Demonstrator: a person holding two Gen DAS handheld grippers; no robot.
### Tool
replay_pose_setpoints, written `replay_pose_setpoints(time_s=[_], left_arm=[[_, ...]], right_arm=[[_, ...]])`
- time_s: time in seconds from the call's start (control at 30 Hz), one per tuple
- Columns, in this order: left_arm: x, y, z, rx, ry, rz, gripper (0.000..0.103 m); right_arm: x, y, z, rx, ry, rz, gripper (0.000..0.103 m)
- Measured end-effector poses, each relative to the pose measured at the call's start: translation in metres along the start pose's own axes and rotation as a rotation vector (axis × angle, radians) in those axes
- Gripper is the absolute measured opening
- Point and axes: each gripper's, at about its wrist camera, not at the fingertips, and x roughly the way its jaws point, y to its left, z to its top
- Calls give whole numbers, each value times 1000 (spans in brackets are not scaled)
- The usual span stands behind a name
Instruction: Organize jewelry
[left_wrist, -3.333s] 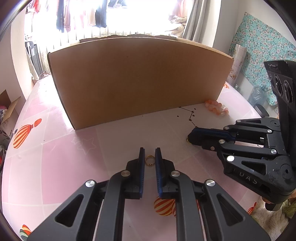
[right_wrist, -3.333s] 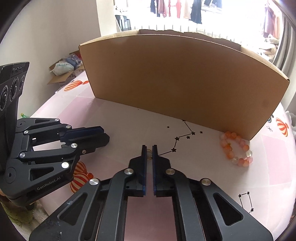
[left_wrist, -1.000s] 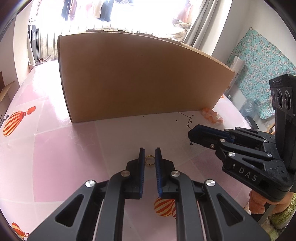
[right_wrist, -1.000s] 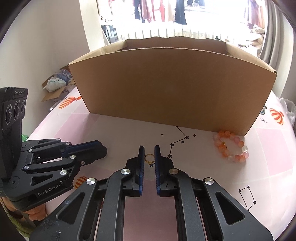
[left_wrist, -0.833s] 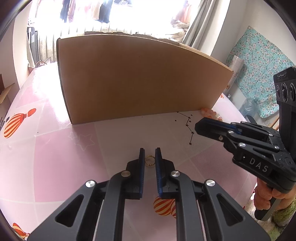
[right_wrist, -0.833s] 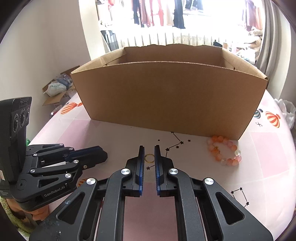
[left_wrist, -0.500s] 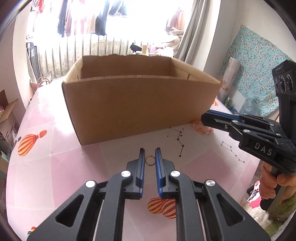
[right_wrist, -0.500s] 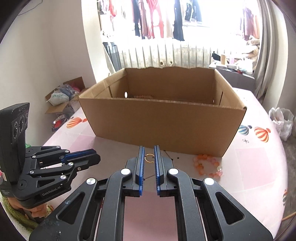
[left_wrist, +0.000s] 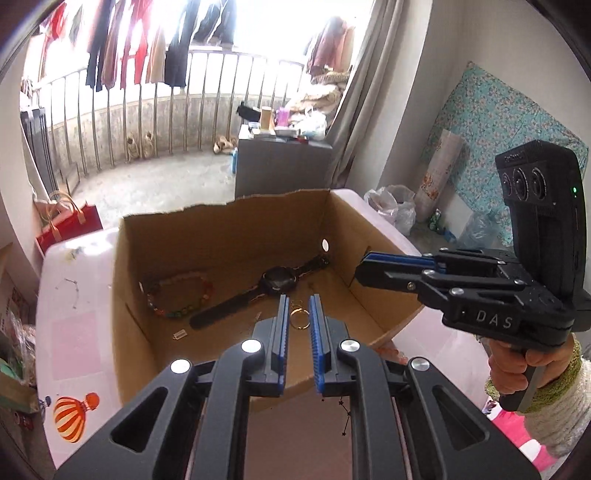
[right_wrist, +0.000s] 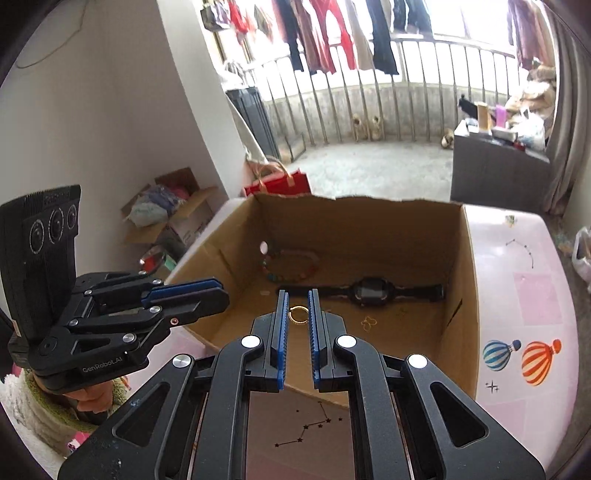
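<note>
two gold rings are in play, one pinched in each of your grippers, and both now hang over the open cardboard box (left_wrist: 236, 236), so the coming move turns on what lies straight below each ring.

from the left wrist view, your left gripper (left_wrist: 298, 317) has its jaws drawn narrow on a small gold ring (left_wrist: 299, 318), which stands upright between the blue pads near their tips. the ring sits above the near half of the box floor. ahead of it lies the black watch (left_wrist: 275, 282), its strap running long from near left to far right, and to the left of that the beaded bracelet (left_wrist: 177, 299). a release here would likely drop the ring just short of the strap. your right gripper (left_wrist: 364, 269) shows at the right of this view, above the box's right wall; its jaws look closed, but you cannot see what they hold from here.

from the right wrist view, the right gripper (right_wrist: 297, 314) also has its jaws narrow on a gold ring (right_wrist: 297, 314), held near the tips over the near middle of the box. the watch (right_wrist: 364, 290) lies crosswise beyond the jaws, and a small gold piece (right_wrist: 368, 323) rests on the floor to the right of them. the left gripper (right_wrist: 218, 291) hovers over the box's left rim, so the right ring is the one deeper inside. the pink desk (right_wrist: 532, 295) carries the box.
</note>
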Motion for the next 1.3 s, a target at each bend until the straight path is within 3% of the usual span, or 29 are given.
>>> replay_pose_setpoints(time_s=[0.17, 0.4, 0.47, 0.7, 0.9, 1.03, 1.17, 1.3], left_arm=[[50, 21, 9, -71, 156, 4, 11], [62, 30, 6, -115, 219, 14, 11], [60, 31, 4, -116, 223, 21, 15], [48, 34, 5, -129, 184, 32, 27], [24, 29, 7, -118, 127, 55, 34], [-7, 25, 3, -109, 59, 76, 55], [-37, 29, -4, -118, -8, 160, 77], [-56, 50, -18, -186, -55, 264, 84]], right_arm=[[44, -23, 5, 84, 197, 71, 10], [41, -37, 10, 138, 191, 97, 14], [37, -39, 10, 151, 184, 105, 15], [18, -47, 13, 180, 135, 101, 21], [-12, -50, 10, 194, 64, 82, 33], [-39, -57, 6, 215, -2, 63, 46], [-51, -72, -2, 264, -23, 20, 55], [-40, -91, -17, 362, 26, 8, 56]])
